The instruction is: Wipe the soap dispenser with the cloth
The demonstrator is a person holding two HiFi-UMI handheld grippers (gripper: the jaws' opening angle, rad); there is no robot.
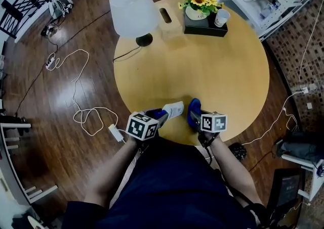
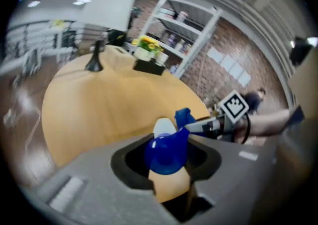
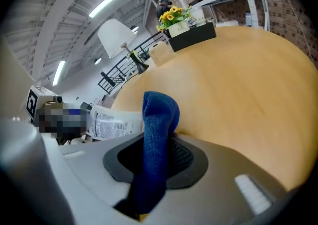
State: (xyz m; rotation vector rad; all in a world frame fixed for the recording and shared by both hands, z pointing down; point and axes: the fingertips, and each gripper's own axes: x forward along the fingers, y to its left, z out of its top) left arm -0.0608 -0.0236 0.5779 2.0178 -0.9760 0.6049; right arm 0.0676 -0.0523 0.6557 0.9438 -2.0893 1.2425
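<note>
Left gripper (image 2: 168,162) is closed narrowly on the soap dispenser (image 1: 173,108), gripped at its blue pump head. The bottle is thereby tipped sideways over the near edge of the table (image 1: 212,66), its side exposed for wiping. Right gripper (image 3: 154,154) is clamped on the blue cloth (image 3: 160,114), a wad left protruding as wiping face, over the same table edge. Cloth-bottle contact cannot be confirmed.

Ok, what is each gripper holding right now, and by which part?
Left gripper holds the dispenser by its blue pump top; right gripper pinches the cloth at a bunched fold.
</note>
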